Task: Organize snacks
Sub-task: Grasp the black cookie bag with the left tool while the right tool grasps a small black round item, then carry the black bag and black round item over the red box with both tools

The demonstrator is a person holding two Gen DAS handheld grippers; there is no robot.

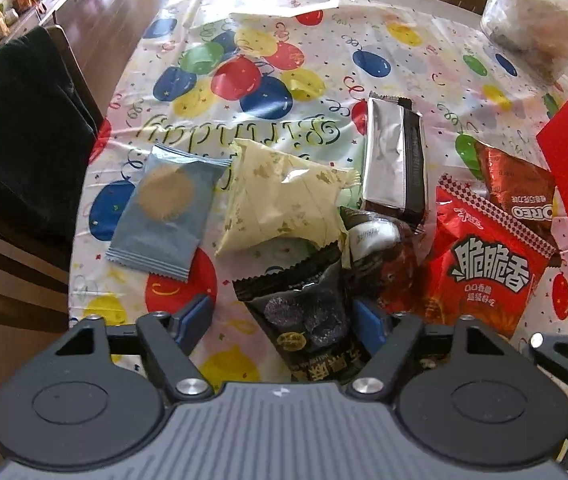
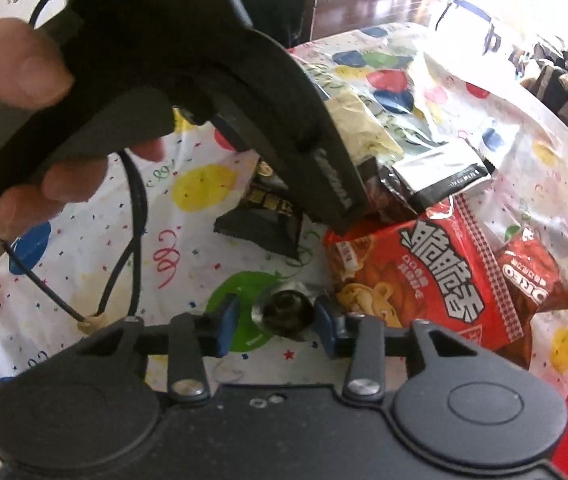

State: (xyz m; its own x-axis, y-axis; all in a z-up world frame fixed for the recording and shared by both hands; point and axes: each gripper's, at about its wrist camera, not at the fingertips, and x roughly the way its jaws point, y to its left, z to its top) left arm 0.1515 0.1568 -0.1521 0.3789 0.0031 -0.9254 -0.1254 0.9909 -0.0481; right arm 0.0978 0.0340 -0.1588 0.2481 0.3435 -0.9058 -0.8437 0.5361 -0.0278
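A heap of snacks lies on a bench (image 1: 364, 12) covered by a cloth printed with coloured balloons. Toward the bench's left edge, as the left wrist camera sees it, lies a flat blue packet (image 1: 163, 210) with a round gold print. Touching its right side is a crumpled pale yellow packet (image 1: 279, 200), and beyond that a silver and black bar wrapper (image 1: 394, 156) lies lengthwise. A big red crisp bag (image 1: 480, 264) with bold white characters sits to the right, overlapping a smaller dark red biscuit packet (image 1: 520, 192).

A black packet (image 1: 304, 320) showing dark round sweets, with a jagged top seam, lies nearest the near edge. The left gripper (image 1: 279, 322) stands over it with its blue pads apart: the right pad sits just against the packet's side, while the left pad is clear of it with bare cloth between, so nothing is clamped.

In the right wrist view, a small round dark sweet (image 2: 286, 312) in clear shiny wrap rests on a green balloon, just beside the red bag's corner. The right gripper (image 2: 277, 320) straddles it, pads narrowly spaced; the right pad looks to touch the wrap, the left stands just off it. I cannot tell whether it is pinched.
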